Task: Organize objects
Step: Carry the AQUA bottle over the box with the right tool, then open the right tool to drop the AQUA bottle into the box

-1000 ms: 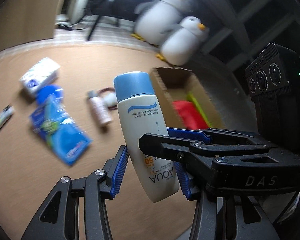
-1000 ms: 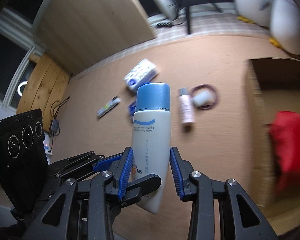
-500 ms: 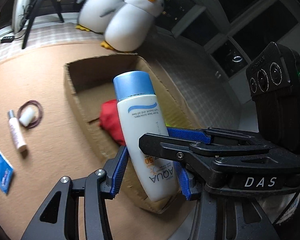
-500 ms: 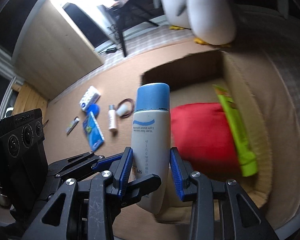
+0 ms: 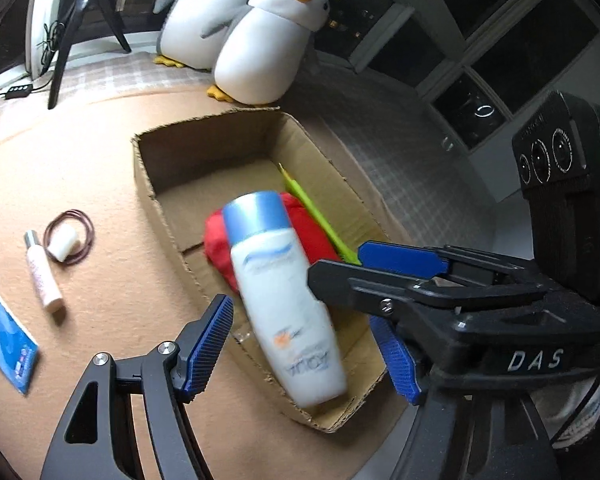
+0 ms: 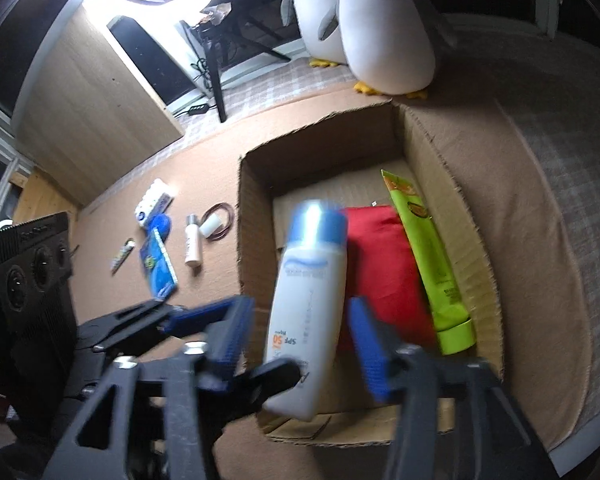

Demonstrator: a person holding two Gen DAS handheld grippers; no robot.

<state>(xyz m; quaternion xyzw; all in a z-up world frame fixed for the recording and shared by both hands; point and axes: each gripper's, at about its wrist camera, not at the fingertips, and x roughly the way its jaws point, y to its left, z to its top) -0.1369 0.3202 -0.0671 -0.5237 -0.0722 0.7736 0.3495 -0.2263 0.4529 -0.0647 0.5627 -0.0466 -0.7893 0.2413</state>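
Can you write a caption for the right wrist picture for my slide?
Both grippers' jaws are opening, letting the bottle drop into the box beside the red pouch and green tube.
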